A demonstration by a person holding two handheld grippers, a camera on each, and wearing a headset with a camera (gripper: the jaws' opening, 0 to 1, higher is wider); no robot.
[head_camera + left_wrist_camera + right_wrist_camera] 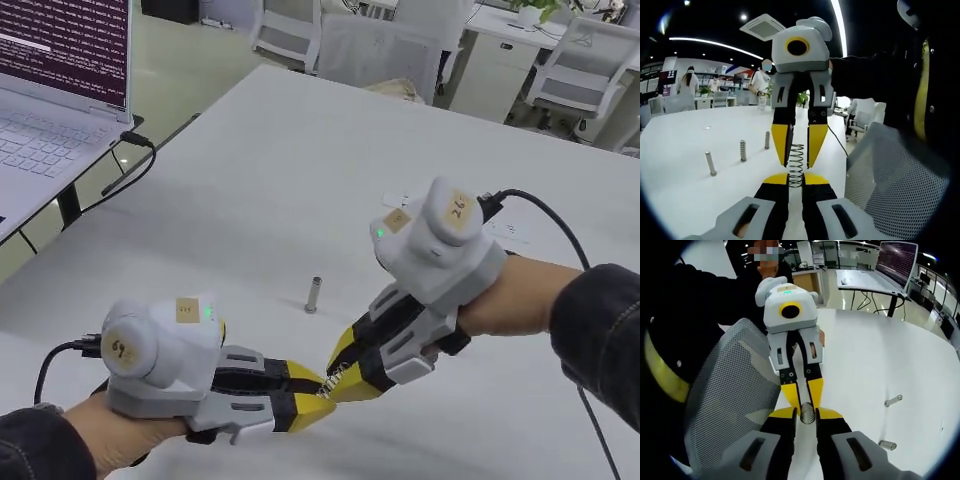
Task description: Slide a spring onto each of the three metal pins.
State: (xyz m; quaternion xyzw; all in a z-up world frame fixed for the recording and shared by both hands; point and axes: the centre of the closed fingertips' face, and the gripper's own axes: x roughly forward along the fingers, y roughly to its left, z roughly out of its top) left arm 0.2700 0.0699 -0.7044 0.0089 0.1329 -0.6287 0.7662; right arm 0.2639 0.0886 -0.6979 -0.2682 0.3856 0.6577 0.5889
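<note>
The left hand-held gripper (318, 398) and right hand-held gripper (338, 370) share rounded pale-grey bodies, black yellow-tipped jaws, green lights, numbered tan stickers (458, 208) and black cables (545, 215), below dark sleeves (600, 330).

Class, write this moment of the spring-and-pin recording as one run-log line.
left gripper: shut on spring | right gripper: shut on same spring | bare pin: upright | other two pins: sprung

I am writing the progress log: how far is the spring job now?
Done, it seems: the middle pin and the far pin already look sleeved in the left gripper view. In hand: one spring, clamped between the left gripper and the right gripper. Left: the near pin stands bare, so that spring must go on it.
</note>
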